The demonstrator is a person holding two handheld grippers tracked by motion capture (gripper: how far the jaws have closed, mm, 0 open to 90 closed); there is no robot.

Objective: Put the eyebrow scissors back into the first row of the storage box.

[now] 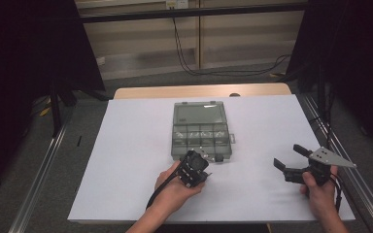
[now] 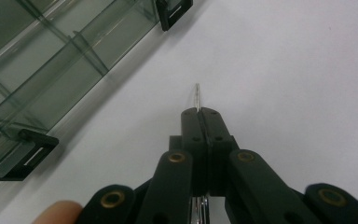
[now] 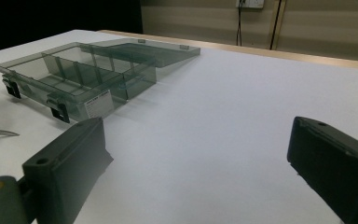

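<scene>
Your left tool (image 2: 200, 114) is clamped on a thin metal pin (image 2: 197, 95), just at 6 o'clock of the open compartment box (image 1: 201, 131). Your right tool (image 1: 287, 158) gapes wide, empty, at 4 o'clock on the bench (image 1: 126, 145).

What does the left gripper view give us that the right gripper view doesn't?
Left gripper view alone: the left gripper looks shut on a thin metal pin, whose tip pokes out past the jaws, and a fingertip sits at the bottom edge.

Right gripper view alone: the right gripper open with nothing between its jaws, the box's lid folded back flat behind it, a white label on the box's front wall, and the wall and cables beyond the table.

Both: the clear divided box with its black latches, and the white table cover.
</scene>
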